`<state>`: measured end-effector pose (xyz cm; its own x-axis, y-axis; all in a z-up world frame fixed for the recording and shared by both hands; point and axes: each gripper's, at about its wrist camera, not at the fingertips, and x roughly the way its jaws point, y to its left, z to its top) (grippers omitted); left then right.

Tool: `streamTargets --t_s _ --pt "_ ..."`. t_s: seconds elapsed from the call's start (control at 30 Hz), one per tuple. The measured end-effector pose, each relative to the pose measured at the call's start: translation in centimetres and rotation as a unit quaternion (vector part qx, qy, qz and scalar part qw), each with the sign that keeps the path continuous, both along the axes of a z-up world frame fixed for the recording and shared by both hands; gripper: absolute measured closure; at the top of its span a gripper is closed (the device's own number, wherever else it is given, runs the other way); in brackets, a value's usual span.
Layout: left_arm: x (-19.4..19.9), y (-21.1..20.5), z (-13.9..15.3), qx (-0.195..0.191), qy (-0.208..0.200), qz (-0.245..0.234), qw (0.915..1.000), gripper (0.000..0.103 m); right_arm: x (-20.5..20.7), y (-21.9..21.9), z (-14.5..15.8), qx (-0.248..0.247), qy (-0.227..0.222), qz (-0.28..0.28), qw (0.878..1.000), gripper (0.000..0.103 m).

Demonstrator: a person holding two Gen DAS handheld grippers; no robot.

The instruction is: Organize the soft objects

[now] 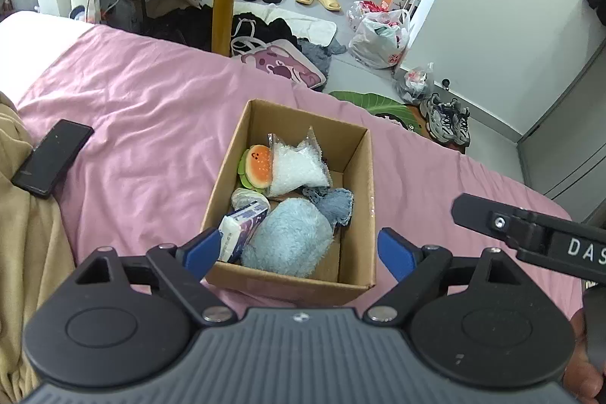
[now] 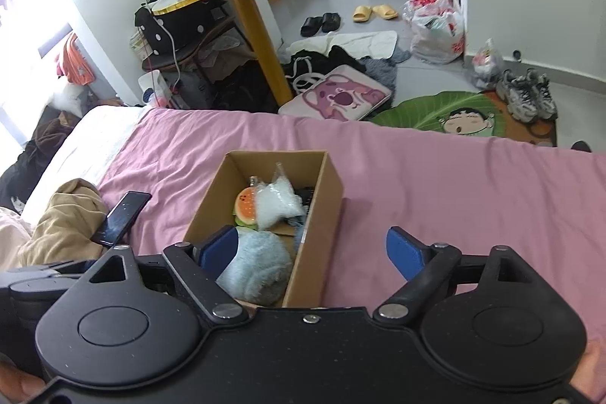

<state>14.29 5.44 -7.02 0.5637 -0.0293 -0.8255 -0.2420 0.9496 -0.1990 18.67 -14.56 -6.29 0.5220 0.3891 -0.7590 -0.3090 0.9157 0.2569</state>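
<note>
A cardboard box [image 1: 356,184] sits open on a pink bedsheet [image 1: 144,108], and everything else is placed around it. Inside the box, at the near end, lies a fluffy light-blue plush [image 1: 289,239]; to its left a tissue pack [image 1: 242,228] leans against the box's left wall. Behind the plush, a grey-blue knitted piece [image 1: 335,205] rests near the right wall. Farther back, a burger toy [image 1: 257,167] lies against the left wall, touching a clear bag of white filling [image 1: 299,167] beside it.

The left gripper [image 1: 299,248] hangs over the near end of the box with its blue fingers [image 1: 200,248] spread wide apart and nothing between them. The right gripper [image 2: 312,250] hovers over the box's near right corner, its fingers likewise released and empty; in the left wrist view part of it [image 1: 530,233] shows to the right of the box.

Left of the box, a black phone [image 1: 51,158] lies on the sheet, partly on a tan cloth [image 1: 26,252].
</note>
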Motion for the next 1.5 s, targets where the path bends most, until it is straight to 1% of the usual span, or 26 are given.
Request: streamTargets --t_s 0.1,0.17,0.23,0.4,0.47,0.57,0.77,0.9,1.0,1.1,1.23,1.5 --pt "-0.5 -0.5 0.6 0.006 -0.003 -0.004 1.0 0.013 -0.7 -0.7 0.4 -0.005 -0.006 -0.003 1.0 0.012" --pt "-0.9 -0.9 1.0 0.015 -0.003 -0.003 0.9999 0.01 -1.2 -1.3 0.6 -0.007 -0.01 -0.006 1.0 0.008" --pt "-1.2 -1.4 1.5 0.023 -0.007 -0.005 0.9997 0.009 -1.8 -1.8 0.8 -0.009 -0.018 -0.01 1.0 0.007" --pt "-2.2 -1.9 2.4 0.028 -0.015 -0.008 0.9995 0.007 -2.8 -3.1 1.3 -0.011 -0.026 -0.022 0.999 0.0" --pt "-2.7 -2.1 2.7 0.029 -0.019 -0.009 0.9994 0.003 -3.2 -3.5 1.6 -0.01 -0.028 -0.026 0.999 0.0" --pt "-3.3 -2.4 3.3 0.028 -0.022 -0.012 0.9993 0.002 -3.9 -4.2 2.0 -0.006 -0.028 -0.03 0.999 0.0" --pt "-4.8 -2.8 4.8 0.031 -0.033 -0.016 0.9989 0.001 -5.5 -5.2 2.9 0.0 -0.028 -0.033 0.999 0.0" --pt "-5.9 -3.1 5.7 0.039 -0.038 -0.017 0.9983 0.001 -6.8 -5.5 3.7 0.01 -0.035 -0.02 0.999 0.0" --pt "-6.8 -3.1 6.3 0.034 -0.043 -0.018 0.9983 0.001 -7.7 -5.7 4.2 0.009 -0.038 -0.021 0.999 0.0" --pt "-7.8 -3.4 6.8 0.043 -0.048 -0.024 0.9976 0.001 -8.5 -5.9 4.6 0.011 -0.043 -0.02 0.999 0.0" --pt "-9.2 -3.7 7.5 0.045 -0.055 -0.033 0.997 0.001 -9.7 -6.4 5.4 0.007 -0.054 -0.018 0.998 0.0" --pt "-11.6 -4.0 9.1 0.049 -0.073 -0.043 0.9952 0.001 -12.4 -7.7 7.1 0.018 -0.072 -0.026 0.997 0.0"
